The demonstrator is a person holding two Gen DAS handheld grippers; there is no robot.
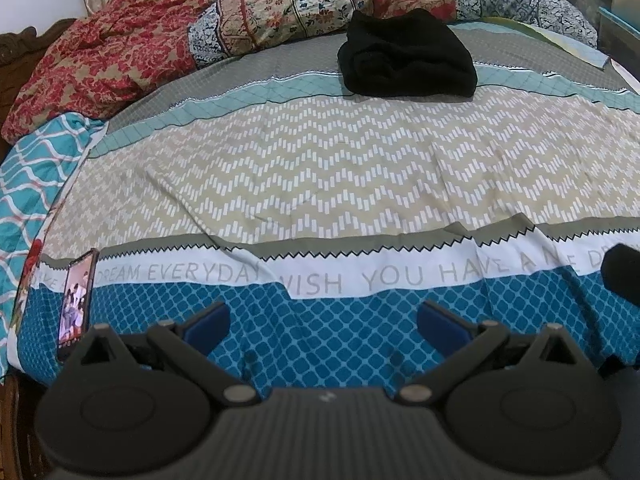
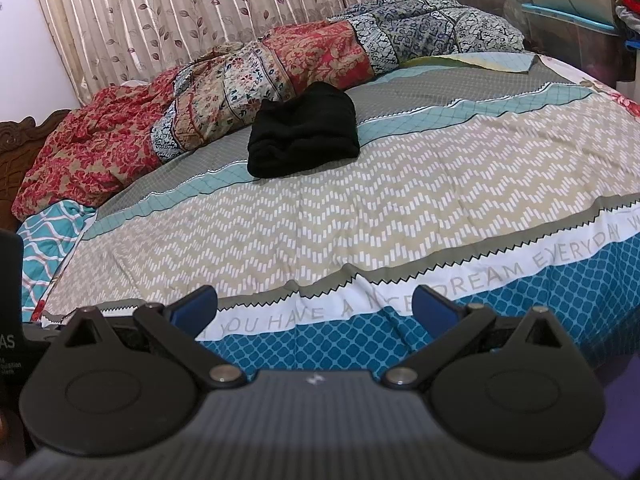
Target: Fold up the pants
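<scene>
Soft black pants (image 1: 408, 58) lie bundled on patterned bedsheet (image 1: 320, 168).

Just beyond my left fingers (image 1: 212, 326), the white band of the bedsheet (image 1: 320, 280) carried grey capitals: "DREAM EVERYDAY", then "WISH YOU HAVE A", the rest lost in folds. Ahead of my right fingers (image 2: 434, 304) the same band (image 2: 460, 280) read "YOU HAVE A NICE DREAM EVERYDAY". A black object (image 2: 10, 320) to their left showed "AS" above small print I could not read.
</scene>
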